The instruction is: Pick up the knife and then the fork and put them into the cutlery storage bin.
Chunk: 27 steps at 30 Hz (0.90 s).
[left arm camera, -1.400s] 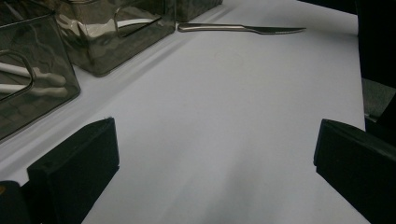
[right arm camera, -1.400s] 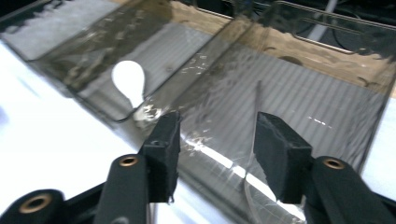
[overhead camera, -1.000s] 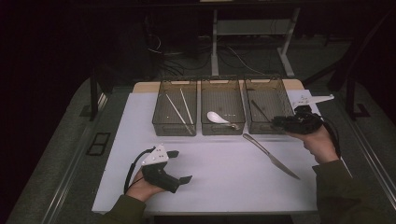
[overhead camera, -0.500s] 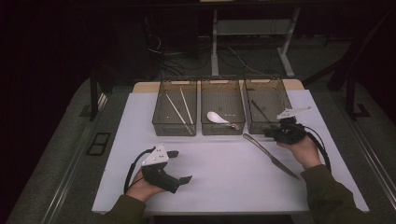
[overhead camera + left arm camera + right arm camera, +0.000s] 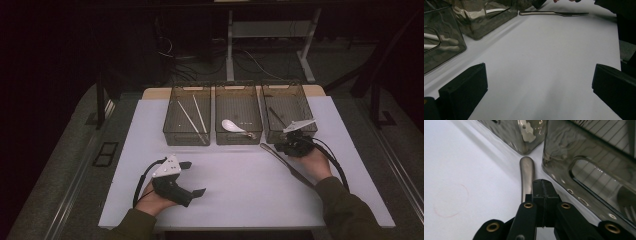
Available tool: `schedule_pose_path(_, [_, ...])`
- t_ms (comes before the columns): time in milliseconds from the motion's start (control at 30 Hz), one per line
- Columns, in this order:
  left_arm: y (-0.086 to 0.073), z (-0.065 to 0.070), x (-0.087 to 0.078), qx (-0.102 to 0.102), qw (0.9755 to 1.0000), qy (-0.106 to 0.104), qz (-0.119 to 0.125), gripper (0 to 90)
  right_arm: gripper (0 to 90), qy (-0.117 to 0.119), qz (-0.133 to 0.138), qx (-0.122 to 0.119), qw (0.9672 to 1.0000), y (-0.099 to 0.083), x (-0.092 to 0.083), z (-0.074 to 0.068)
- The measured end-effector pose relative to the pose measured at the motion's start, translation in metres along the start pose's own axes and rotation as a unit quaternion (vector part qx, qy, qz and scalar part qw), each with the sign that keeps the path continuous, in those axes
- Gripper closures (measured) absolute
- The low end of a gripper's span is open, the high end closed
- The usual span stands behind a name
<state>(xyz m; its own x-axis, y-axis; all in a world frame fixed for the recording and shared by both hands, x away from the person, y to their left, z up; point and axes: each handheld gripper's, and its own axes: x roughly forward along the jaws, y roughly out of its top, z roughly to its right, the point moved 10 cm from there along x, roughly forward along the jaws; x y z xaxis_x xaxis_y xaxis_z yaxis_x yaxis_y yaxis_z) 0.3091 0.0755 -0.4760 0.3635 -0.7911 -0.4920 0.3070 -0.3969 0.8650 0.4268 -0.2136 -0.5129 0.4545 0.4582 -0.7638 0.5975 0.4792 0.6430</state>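
The table (image 5: 150, 190) carries three bins; the right bin (image 5: 289, 102) is our landmark. The right gripper (image 5: 289, 146), up by that bin's right side a second ago, now sits low at its front left corner, over the knife (image 5: 285, 165). Its jaws have just been closing and now meet flat, nothing between them; the knife's handle (image 5: 527, 173) lies just beside and beneath the tips. So no pickup yet, by my read. The knife runs from that corner toward the person. The left gripper (image 5: 194, 179), far left of the bin, rests wide open.
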Motion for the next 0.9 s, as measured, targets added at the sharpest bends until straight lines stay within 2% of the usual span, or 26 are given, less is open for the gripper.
schedule_pose_path(167, [0.000, 0.000, 0.000, -0.001, 1.0000, 0.000, 0.000, 0.0, 89.8, -0.002, -0.007, -0.005, 1.0000, -0.001, 0.007, -0.001])
schedule_pose_path(467, [0.000, 0.000, 0.000, -0.001, 1.0000, -0.001, 0.000, 0.0, 89.8, 0.000, -0.003, -0.003, 1.0000, 0.003, 0.013, -0.002])
schedule_pose_path(567, [0.000, 0.000, 0.001, -0.002, 1.0000, -0.001, 0.000, 0.0, 89.8, 0.006, -0.006, -0.002, 1.0000, 0.004, 0.016, -0.006])
schedule_pose_path(900, [0.000, 0.001, 0.000, -0.002, 1.0000, -0.002, 0.001, 0.0, 89.8, 0.029, -0.012, -0.027, 0.9991, 0.005, 0.017, -0.021])
